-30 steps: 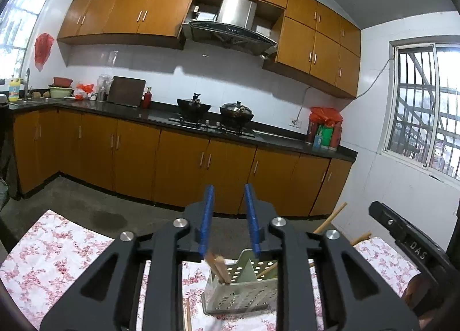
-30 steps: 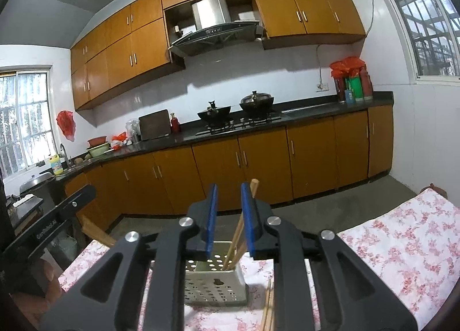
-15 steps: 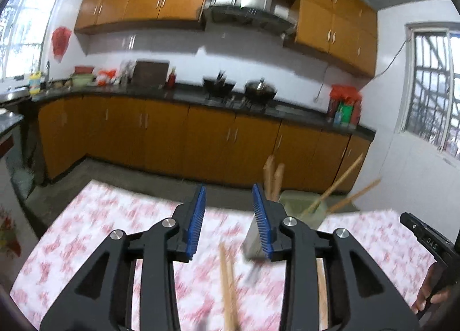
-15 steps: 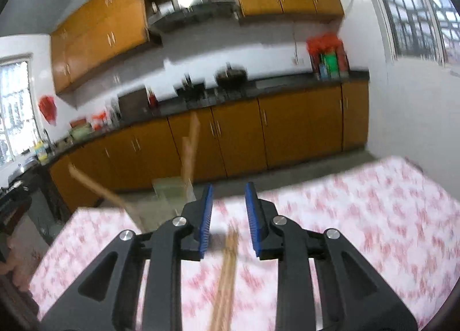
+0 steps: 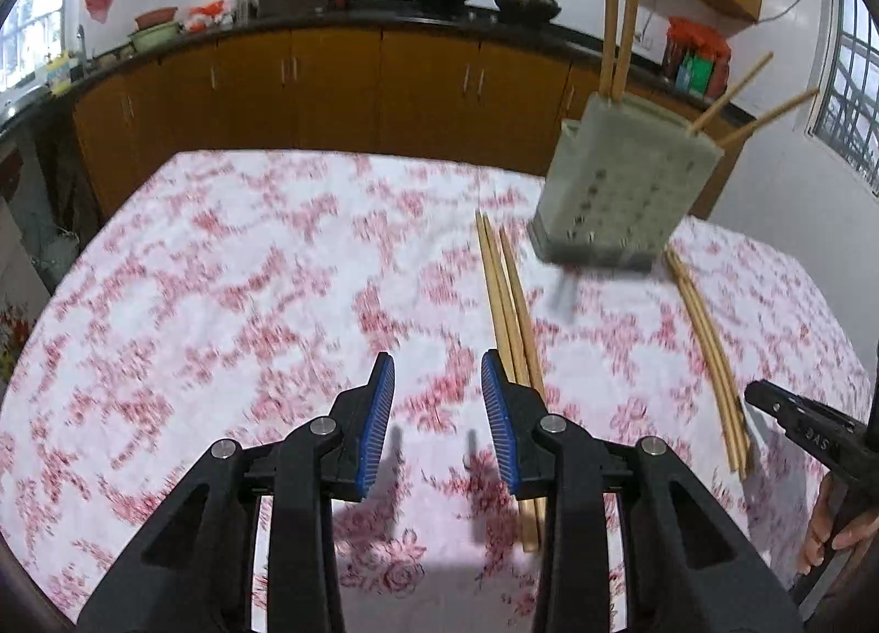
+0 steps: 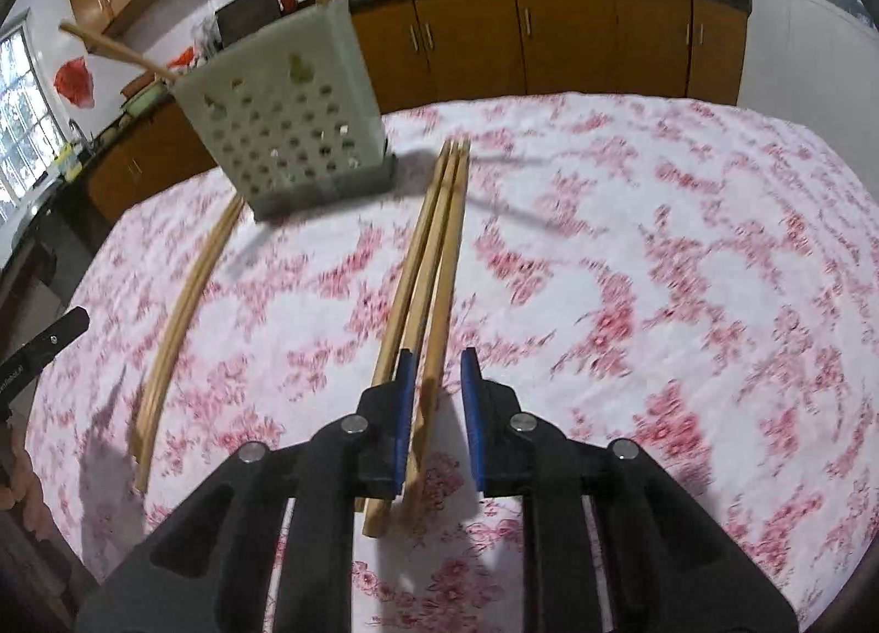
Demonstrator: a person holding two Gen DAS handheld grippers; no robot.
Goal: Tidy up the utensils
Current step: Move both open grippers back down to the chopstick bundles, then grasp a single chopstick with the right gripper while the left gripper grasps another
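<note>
Broadly, a table under a white cloth printed with pink-red roses (image 5: 231,270) fills the room's foreground, and on its far side stands a pale green perforated plastic utensil caddy (image 5: 621,182), upright, with a few light wooden chopsticks already poking out of its top, two straight up and two leaning outward. Two loose bundles of bare wooden chopsticks lie flat on the cloth, one at each side of the caddy, both with their long axes running from the caddy's foot back toward the person. The left bundle (image 5: 508,314) lies just to the right of the left gripper (image 5: 438,407), its near half passing beside and under the right finger rather than between the blue pads; that gripper's jaws stand apart with only tablecloth between them. The right bundle (image 6: 434,270) runs straight into the right gripper (image 6: 437,407), whose black fingers with blue ribbed pads are closing, with at least one stick in the narrow gap while the others slip outside the left finger; I cannot tell whether the pads press on the wood yet. To my eye the right hand is the nearer to a pick, already in line with its sticks, whereas the left needs a small sideways shift toward its bundle first.
</note>
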